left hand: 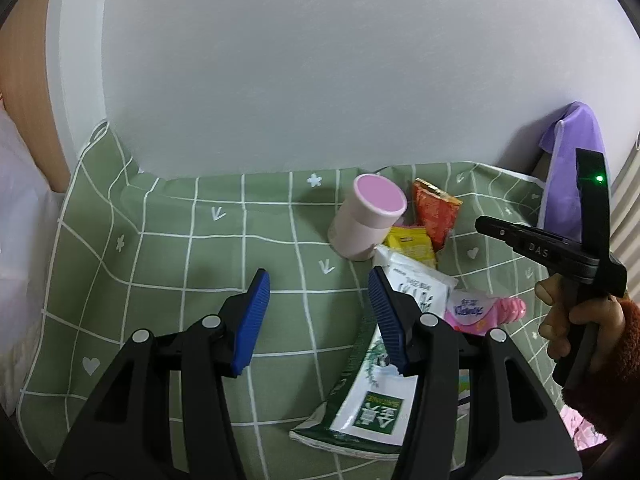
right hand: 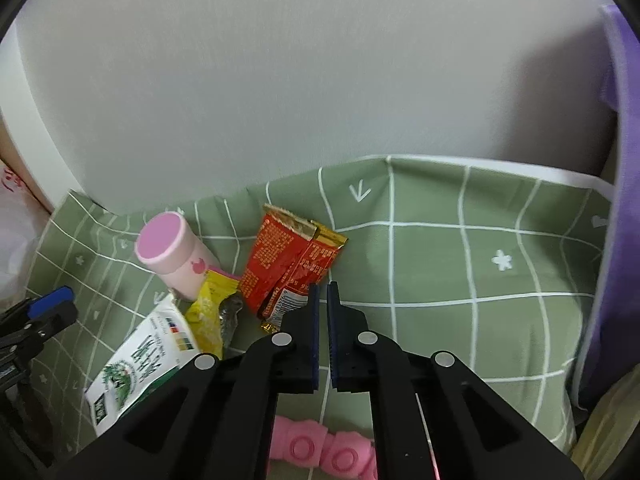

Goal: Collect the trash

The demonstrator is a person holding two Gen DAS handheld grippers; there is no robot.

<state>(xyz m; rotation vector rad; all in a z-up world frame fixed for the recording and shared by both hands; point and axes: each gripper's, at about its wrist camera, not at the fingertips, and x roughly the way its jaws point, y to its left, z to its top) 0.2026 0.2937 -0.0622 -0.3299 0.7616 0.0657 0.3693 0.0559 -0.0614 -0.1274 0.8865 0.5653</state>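
Trash wrappers point(right hand: 292, 260) lie on our bench point(right hand: 440, 264); right gripper point(right hand: 323, 292) jaws closed, apparently empty; left gripper point(left hand: 318, 292) jaws open, holding nothing.

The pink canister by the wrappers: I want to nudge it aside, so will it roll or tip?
The pink canister stands tall and narrow on wrinkled cloth, so a high push would probably tip it. Its round body would then likely roll. It leans against the yellow wrapper, which may shift with it.

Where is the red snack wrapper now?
In the right wrist view, the red snack wrapper lies on the green tablecloth, right of the pink canister.
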